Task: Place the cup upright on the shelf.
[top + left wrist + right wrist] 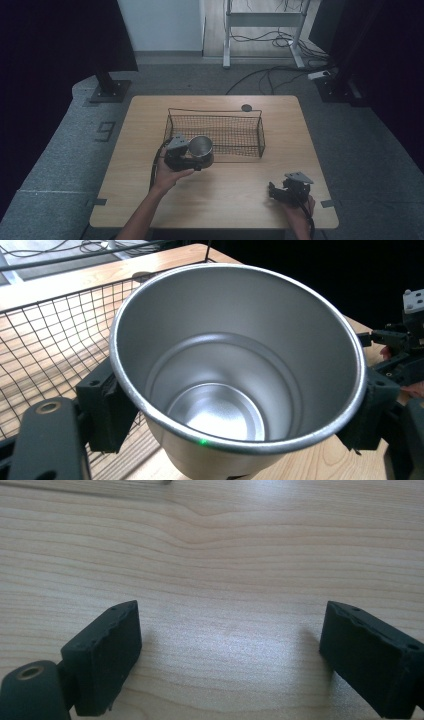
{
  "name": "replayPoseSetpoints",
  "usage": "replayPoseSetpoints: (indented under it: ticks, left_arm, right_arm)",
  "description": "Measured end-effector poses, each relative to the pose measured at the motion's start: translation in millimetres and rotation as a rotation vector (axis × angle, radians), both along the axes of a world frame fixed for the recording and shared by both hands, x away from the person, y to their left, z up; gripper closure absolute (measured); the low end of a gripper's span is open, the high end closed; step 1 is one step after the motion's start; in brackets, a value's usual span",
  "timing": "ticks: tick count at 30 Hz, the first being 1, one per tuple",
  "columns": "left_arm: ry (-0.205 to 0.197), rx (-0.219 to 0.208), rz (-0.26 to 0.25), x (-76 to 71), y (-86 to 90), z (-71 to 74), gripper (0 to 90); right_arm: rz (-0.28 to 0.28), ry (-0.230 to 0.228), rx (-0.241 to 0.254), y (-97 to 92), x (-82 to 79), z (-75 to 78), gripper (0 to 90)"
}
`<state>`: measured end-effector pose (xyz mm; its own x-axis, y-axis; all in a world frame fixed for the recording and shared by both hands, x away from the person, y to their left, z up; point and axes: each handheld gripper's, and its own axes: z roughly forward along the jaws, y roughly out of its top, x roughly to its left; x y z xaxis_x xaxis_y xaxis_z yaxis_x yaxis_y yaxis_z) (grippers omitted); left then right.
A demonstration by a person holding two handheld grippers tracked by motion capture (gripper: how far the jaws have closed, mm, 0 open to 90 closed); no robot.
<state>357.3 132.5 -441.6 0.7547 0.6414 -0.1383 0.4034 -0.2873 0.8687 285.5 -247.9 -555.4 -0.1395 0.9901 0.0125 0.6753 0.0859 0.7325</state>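
A shiny metal cup [201,147] [235,370] is held upright just above the table, at the front left corner of the black wire basket [215,131]. My left gripper [192,159] [235,415] is shut on the cup, its pads [107,407] pressing on either side below the rim. The cup is empty inside. My right gripper [274,192] [230,655] rests low near the table's front right, open, with bare wood between its pads [107,652].
The wire basket's mesh [50,340] stands just behind and left of the cup. A small dark round disc [246,107] lies on the table behind the basket. The wooden table [225,200] ends close to the right gripper. Stands and cables sit on the floor beyond.
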Motion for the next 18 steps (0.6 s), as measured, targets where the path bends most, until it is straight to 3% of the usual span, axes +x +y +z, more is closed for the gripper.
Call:
replayPoseSetpoints:
  ticks: [18]
  left_arm:
    - [-0.017,0.017,0.003,22.1,-3.0,17.1,18.3]
  right_arm:
    - [-0.002,-0.003,0.000,-0.2,0.1,-0.1,10.2]
